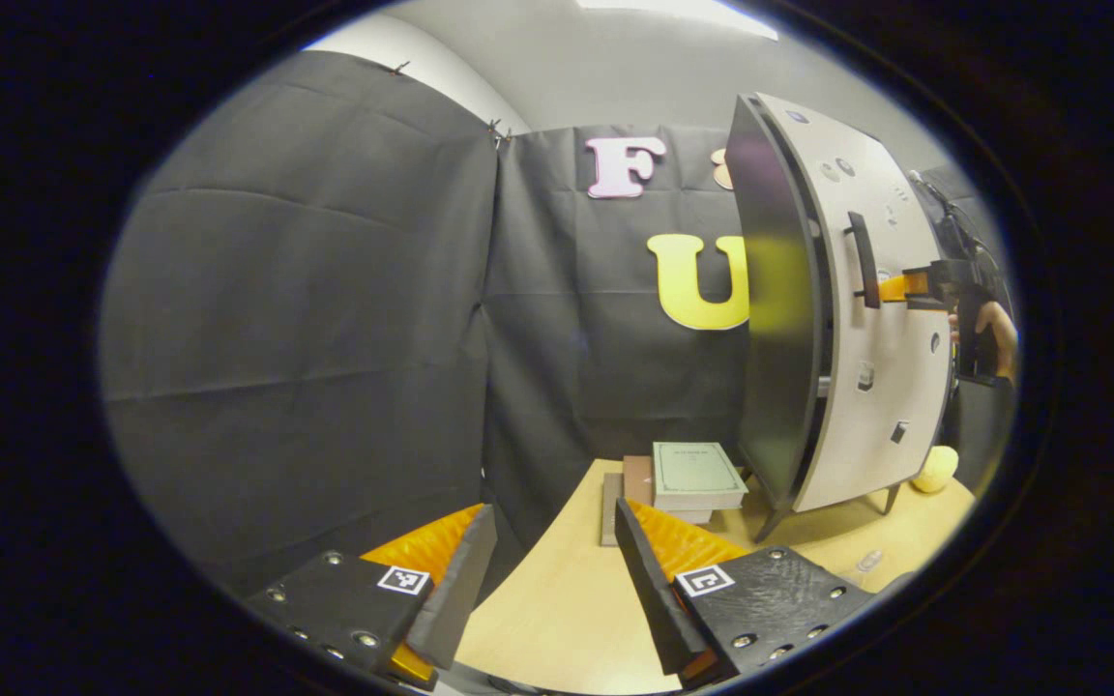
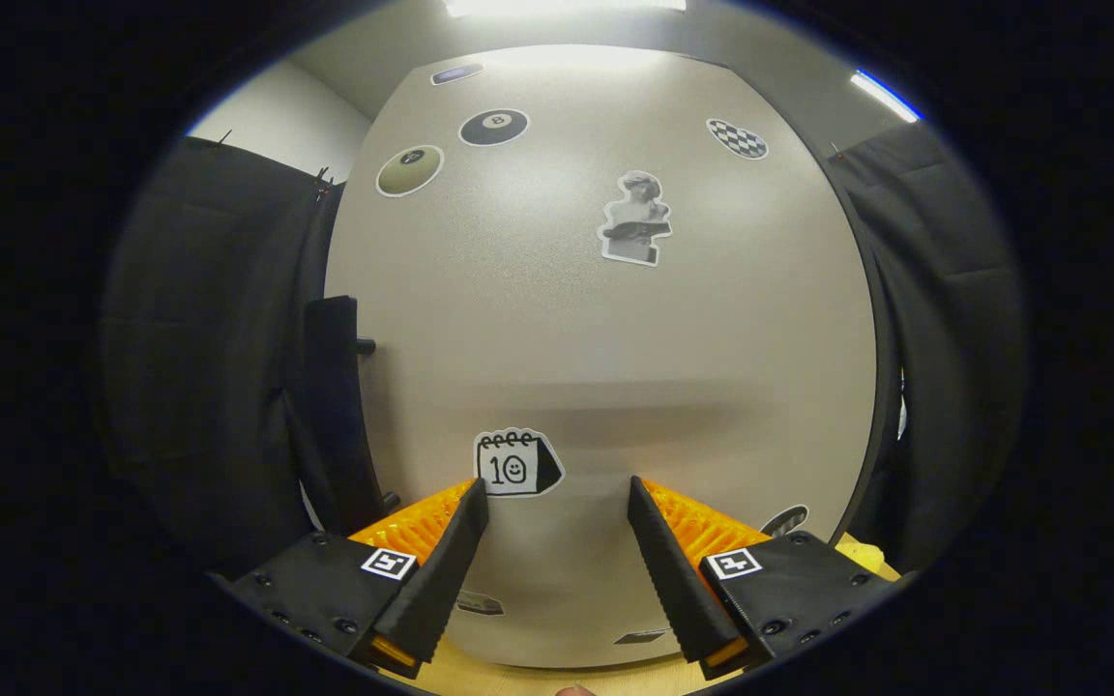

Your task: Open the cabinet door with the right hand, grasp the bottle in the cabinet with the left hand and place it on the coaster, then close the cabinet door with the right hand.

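Cabinet door stands nearly closed — right tongs spread before it; left tongs spread, empty.

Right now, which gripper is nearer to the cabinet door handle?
Right. The right gripper is just beside the handle on the door; the left gripper waits farther back over the table.
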The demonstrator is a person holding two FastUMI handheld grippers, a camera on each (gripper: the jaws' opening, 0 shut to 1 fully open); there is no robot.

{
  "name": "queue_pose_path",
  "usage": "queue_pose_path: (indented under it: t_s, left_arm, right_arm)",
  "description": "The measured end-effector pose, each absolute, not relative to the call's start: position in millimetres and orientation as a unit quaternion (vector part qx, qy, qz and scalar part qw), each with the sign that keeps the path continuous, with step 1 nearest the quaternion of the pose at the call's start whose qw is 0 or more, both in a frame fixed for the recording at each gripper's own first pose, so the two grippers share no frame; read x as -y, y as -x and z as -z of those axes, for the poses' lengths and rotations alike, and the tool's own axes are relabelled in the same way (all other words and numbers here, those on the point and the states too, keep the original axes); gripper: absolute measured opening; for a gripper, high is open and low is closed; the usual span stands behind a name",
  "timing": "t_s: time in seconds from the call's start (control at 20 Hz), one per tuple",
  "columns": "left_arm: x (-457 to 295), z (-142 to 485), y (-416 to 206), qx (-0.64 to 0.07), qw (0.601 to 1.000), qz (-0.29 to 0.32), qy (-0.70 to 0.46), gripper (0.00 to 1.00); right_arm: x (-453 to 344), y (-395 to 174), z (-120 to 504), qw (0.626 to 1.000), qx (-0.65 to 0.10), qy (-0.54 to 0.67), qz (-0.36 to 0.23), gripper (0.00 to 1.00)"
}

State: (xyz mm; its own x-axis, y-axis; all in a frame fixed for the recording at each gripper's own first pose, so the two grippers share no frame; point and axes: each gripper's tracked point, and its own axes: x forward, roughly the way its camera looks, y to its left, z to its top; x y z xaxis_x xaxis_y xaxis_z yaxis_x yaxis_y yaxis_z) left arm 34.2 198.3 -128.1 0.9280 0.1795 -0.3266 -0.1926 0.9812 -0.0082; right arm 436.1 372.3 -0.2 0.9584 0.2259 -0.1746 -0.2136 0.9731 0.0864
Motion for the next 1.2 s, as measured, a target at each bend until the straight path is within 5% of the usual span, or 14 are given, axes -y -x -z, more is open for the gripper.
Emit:
queue_pose_path:
  t_s: [0.5,1.2]
  left_arm:
    - [-115,94,-54,-0.140,0.989,-0.051,0.021,0.77]
    - [96,5,-50,-0.080,0.996,0.048,0.013,0.80]
  right_arm:
    - [-334,-406,-10,0.984,-0.098,-0.051,-0.141,0.94]
    - [-141,-285,-26,0.991,-0.060,0.008,-0.120,0.90]
